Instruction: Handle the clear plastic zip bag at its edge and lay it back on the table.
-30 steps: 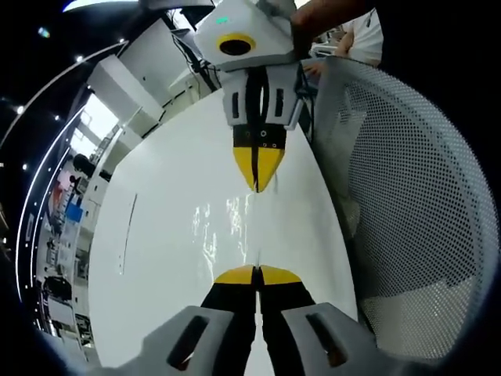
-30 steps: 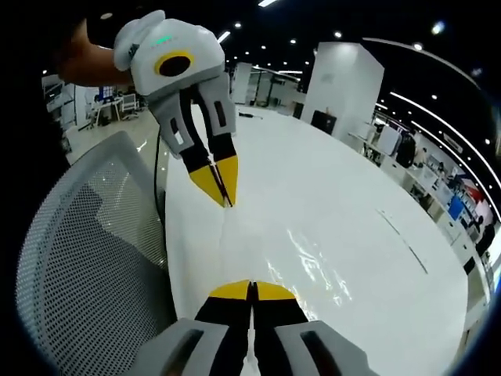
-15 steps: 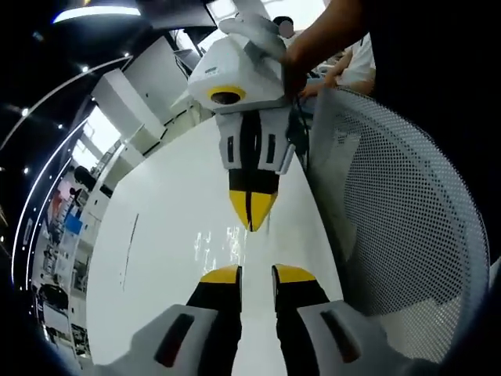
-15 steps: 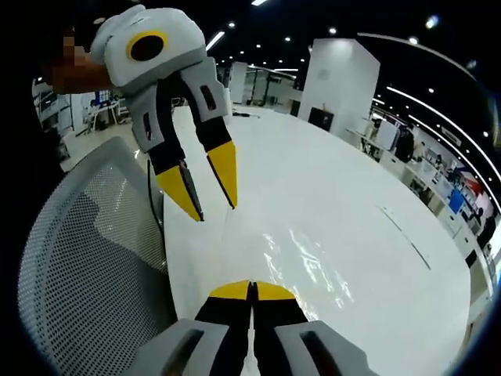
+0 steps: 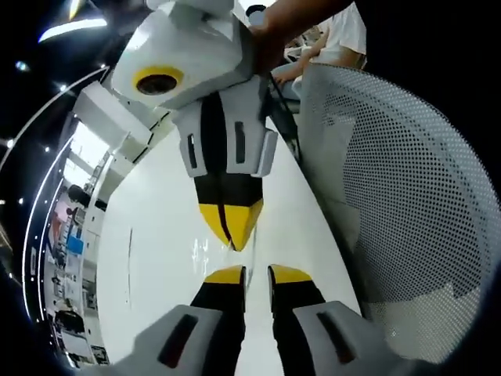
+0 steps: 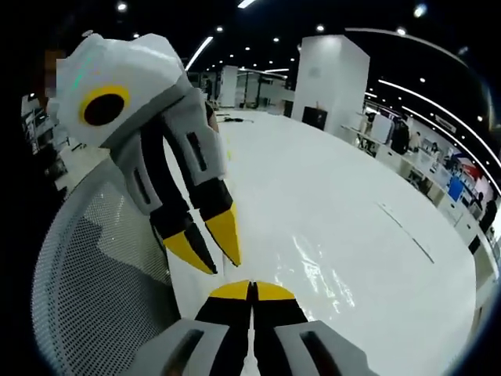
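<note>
A clear plastic zip bag (image 6: 321,270) lies on the white table (image 6: 329,180), showing mostly as glints. In the right gripper view my right gripper (image 6: 251,288) is shut at the bag's near edge, apparently pinching it. My left gripper (image 6: 225,268) comes in from the upper left with its yellow tips apart, just above the right one's tips. In the left gripper view my left gripper (image 5: 257,274) stands open with nothing between its jaws. The right gripper (image 5: 232,235) points down at it, tips together, close over the bag (image 5: 200,249).
A grey mesh chair back (image 5: 407,196) stands close beside the table's edge, also seen as the mesh chair (image 6: 102,298) in the right gripper view. A person's hand (image 5: 274,31) holds the right gripper. Office desks and pillars stand far behind the table (image 5: 149,235).
My left gripper has opened and let go of the bag's edge. The two grippers have drawn closer, tip to tip. The right gripper has stayed shut.
</note>
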